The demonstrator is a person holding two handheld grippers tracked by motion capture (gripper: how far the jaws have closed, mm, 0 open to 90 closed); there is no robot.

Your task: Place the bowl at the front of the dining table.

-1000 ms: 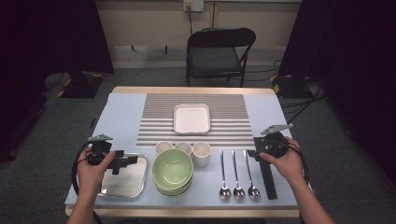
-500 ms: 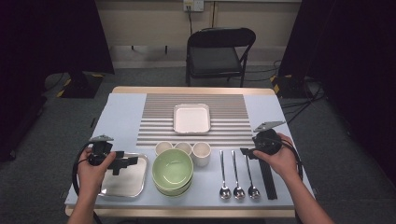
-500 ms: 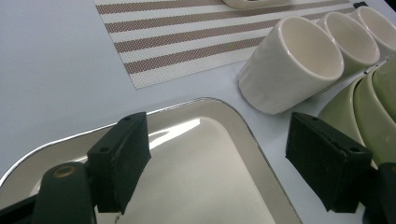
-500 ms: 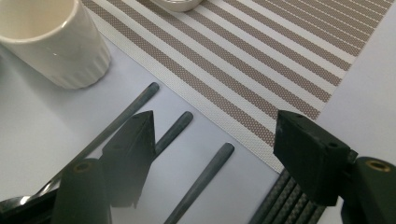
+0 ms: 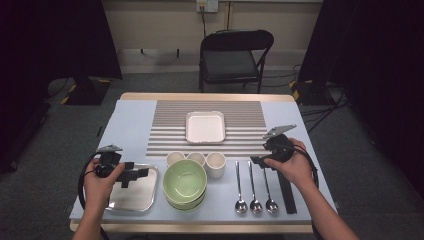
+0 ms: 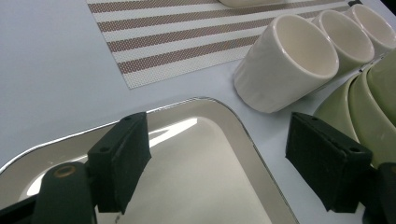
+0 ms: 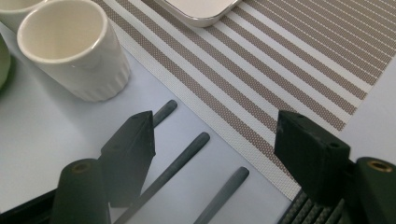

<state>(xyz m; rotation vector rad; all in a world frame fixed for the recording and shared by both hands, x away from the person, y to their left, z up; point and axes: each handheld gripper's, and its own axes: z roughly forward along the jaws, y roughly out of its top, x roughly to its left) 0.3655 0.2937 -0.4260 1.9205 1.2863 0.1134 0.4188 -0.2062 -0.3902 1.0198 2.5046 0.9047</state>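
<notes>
My left gripper (image 5: 139, 175) rests over the shiny metal tray (image 5: 116, 204) at the table's front left, its jaws open and empty. In the left gripper view, the left gripper (image 6: 219, 158) stands wide apart above the tray's rim (image 6: 187, 103). My right gripper (image 5: 257, 161) hovers over the handles of three spoons (image 5: 255, 187) at the front right, also open with nothing held. In the right gripper view, the right gripper (image 7: 215, 144) has three dark spoon handles (image 7: 184, 156) lying below and between its jaws, untouched.
Three cream cups (image 5: 196, 160) stand in a row behind stacked green bowls (image 5: 185, 182). A white square dish (image 5: 205, 126) sits on the striped placemat (image 5: 165, 125). A black ribbed strip (image 5: 286, 192) lies right of the spoons. A folding chair (image 5: 232, 57) stands beyond the table.
My right gripper has moved left and a little farther up the table, from beside the spoons to over their handles. The left gripper has stayed put.
</notes>
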